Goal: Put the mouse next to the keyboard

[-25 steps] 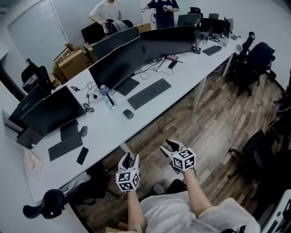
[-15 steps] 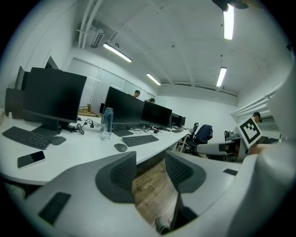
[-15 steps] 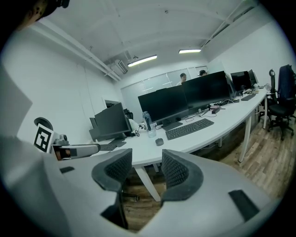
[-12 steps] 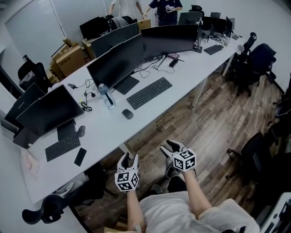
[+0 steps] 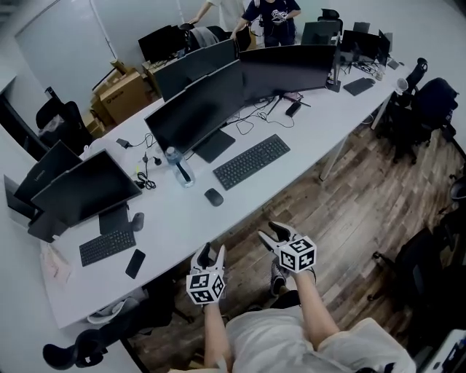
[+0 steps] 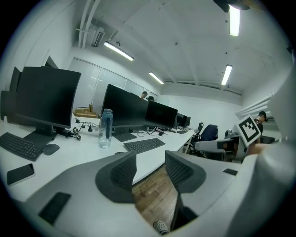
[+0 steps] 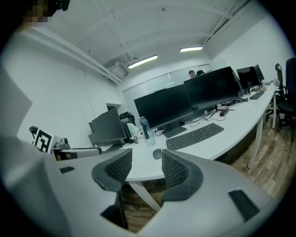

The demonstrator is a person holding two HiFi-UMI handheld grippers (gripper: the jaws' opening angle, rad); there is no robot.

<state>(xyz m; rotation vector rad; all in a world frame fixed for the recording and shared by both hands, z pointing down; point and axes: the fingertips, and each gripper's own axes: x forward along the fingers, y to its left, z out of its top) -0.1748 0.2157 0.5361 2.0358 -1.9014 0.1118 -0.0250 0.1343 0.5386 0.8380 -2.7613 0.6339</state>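
A dark grey mouse [image 5: 213, 197] lies on the long white desk [image 5: 218, 218], apart from the black keyboard [image 5: 251, 160] that sits up and to its right; both also show in the right gripper view as the mouse [image 7: 157, 153] and keyboard [image 7: 194, 135]. My left gripper [image 5: 209, 254] hovers open and empty over the desk's near edge, below the mouse. My right gripper [image 5: 274, 233] hangs open and empty over the wooden floor, right of the mouse. In the left gripper view the keyboard [image 6: 139, 145] lies past the open gripper [image 6: 150, 167].
Several large monitors [image 5: 204, 109] line the desk's far side, with a water bottle [image 5: 178, 165] left of the keyboard. A second keyboard [image 5: 106, 247], mouse [image 5: 138, 221] and phone [image 5: 135, 263] lie at the left. Office chairs [image 5: 426, 109] stand at right. People [image 5: 271, 18] stand behind the desk.
Both grippers have moved up toward the desk's near edge. The desk sits lower and a little to the right in the head view. The jaws look the same.
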